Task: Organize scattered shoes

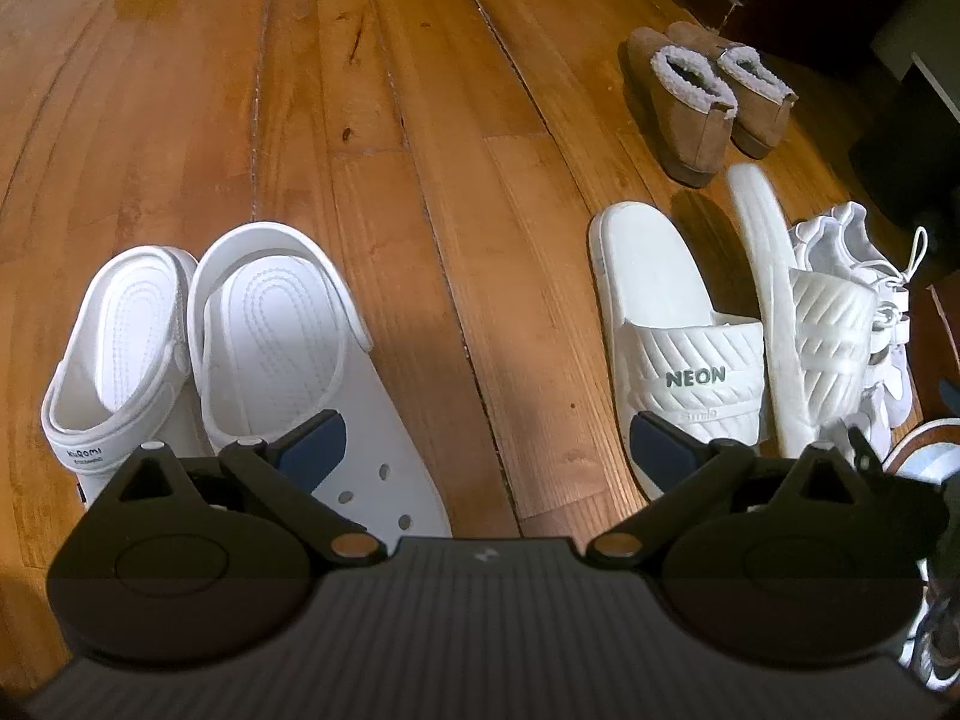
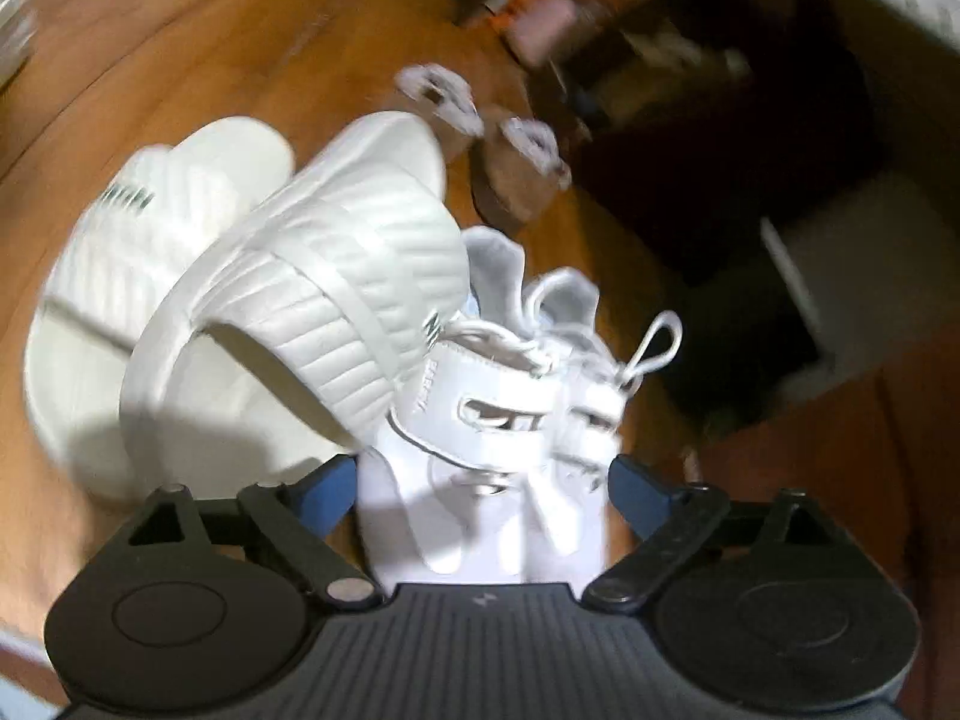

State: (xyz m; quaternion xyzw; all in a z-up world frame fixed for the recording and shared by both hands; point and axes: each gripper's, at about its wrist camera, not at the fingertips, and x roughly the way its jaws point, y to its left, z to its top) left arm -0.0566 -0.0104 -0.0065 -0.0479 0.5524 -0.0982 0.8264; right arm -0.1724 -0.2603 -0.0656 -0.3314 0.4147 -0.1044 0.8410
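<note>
Left wrist view: left gripper (image 1: 486, 450) spread wide, empty, above floor; white clogs (image 1: 204, 348) paired left of NEON slide (image 1: 684, 330).

Right wrist view: right gripper (image 2: 480, 483) agape, straddling white sneakers (image 2: 510, 420), gripping nothing; second slide (image 2: 336, 276) tilted against sneakers, right of NEON slide, unpaired.

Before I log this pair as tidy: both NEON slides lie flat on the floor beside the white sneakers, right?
Not quite. One NEON slide lies flat, but the other slide is tipped on its edge, leaning against the white sneakers. The left wrist view shows it.
</note>
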